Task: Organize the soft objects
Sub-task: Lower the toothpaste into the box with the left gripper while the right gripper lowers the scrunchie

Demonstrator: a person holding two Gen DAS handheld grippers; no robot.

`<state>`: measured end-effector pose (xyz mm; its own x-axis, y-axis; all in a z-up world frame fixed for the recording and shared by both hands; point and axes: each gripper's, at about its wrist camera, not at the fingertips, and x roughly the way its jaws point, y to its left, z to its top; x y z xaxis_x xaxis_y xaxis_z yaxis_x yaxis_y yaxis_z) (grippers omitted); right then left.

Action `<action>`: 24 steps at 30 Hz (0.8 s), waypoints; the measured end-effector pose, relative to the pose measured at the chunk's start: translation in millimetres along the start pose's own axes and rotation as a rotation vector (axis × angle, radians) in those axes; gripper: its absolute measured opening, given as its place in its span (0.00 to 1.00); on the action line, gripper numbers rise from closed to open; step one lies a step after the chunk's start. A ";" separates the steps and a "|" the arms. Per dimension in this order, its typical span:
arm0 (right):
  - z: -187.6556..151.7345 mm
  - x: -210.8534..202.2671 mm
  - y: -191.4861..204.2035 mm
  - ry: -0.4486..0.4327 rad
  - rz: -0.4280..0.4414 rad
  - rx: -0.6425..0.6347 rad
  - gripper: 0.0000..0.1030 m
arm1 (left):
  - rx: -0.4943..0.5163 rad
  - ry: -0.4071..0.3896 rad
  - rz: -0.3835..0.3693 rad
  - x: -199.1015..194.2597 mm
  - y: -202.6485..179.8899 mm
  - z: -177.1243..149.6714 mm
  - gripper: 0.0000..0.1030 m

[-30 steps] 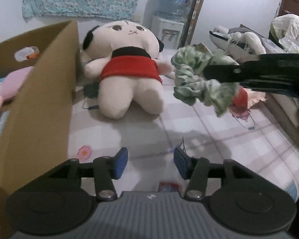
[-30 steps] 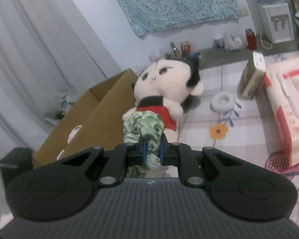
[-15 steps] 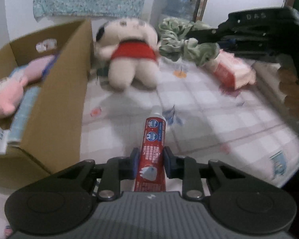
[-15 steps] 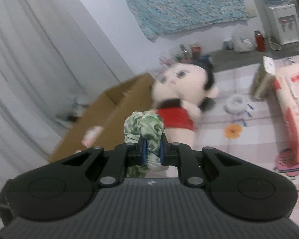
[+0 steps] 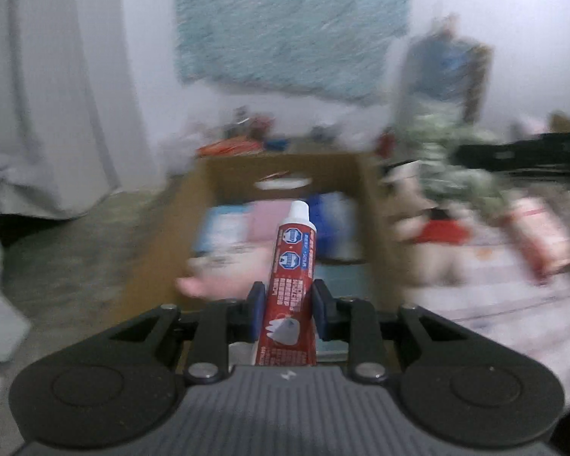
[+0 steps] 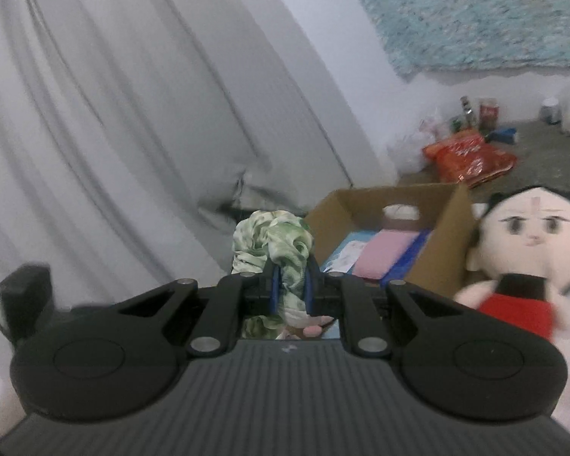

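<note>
**Cloth, cardboard and glossy plastic**

The toothpaste tube (image 5: 290, 266) is smooth, glossy red plastic with a white cap. The scrunchie (image 6: 271, 250) is thin crinkled cloth with a slight sheen, green and white. The box (image 6: 442, 250) is matt brown cardboard. The doll (image 6: 528, 250) is soft, napped plush. Both grippers are matt black plastic with ribbed grey housings, blue rubbery pads (image 6: 273, 290) and dull metal pivot pins. The curtain (image 6: 114, 114) is smooth, pale grey fabric. The snack bag (image 6: 469, 157) is shiny crinkled foil.
</note>
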<state>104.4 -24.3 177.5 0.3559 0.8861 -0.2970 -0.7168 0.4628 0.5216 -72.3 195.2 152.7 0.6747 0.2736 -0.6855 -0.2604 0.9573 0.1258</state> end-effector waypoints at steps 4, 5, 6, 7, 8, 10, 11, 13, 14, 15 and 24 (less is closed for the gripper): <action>4.4 58.5 13.8 0.099 0.014 0.000 0.11 | 0.011 0.102 0.128 58.4 42.1 5.2 0.26; 4.9 71.4 15.8 0.117 0.007 -0.008 0.11 | 0.007 0.138 0.135 73.7 48.9 5.3 0.26; 4.0 84.0 18.4 0.135 -0.005 -0.014 0.11 | 0.003 0.171 0.134 88.1 54.5 5.0 0.26; 2.6 95.8 20.8 0.156 -0.007 -0.021 0.11 | 0.000 0.200 0.130 100.0 59.5 3.5 0.26; 1.1 107.4 23.0 0.175 -0.010 -0.021 0.11 | 0.007 0.232 0.129 111.4 60.9 1.9 0.26; -5.1 122.8 26.4 0.206 -0.011 -0.027 0.11 | 0.007 0.298 0.149 134.3 63.3 0.9 0.26; -8.7 129.3 29.3 0.222 -0.015 -0.030 0.11 | 0.017 0.349 0.169 146.2 64.4 0.1 0.26; -14.4 138.9 33.3 0.251 -0.017 -0.041 0.11 | 0.035 0.410 0.169 158.5 70.0 -8.1 0.26; -17.5 142.2 33.2 0.266 -0.016 -0.049 0.11 | 0.054 0.446 0.162 163.9 70.4 -10.3 0.26; -18.8 144.3 33.3 0.277 -0.016 -0.056 0.11 | 0.047 0.456 0.163 164.7 70.8 -8.9 0.29; -25.2 161.5 34.1 0.343 -0.047 -0.111 0.11 | 0.095 0.395 0.161 133.8 72.7 9.1 0.18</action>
<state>122.3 133.8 127.1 0.1821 0.7944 -0.5794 -0.7716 0.4807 0.4166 5.4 302.3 76.7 0.3100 0.3805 -0.8713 -0.2637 0.9149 0.3058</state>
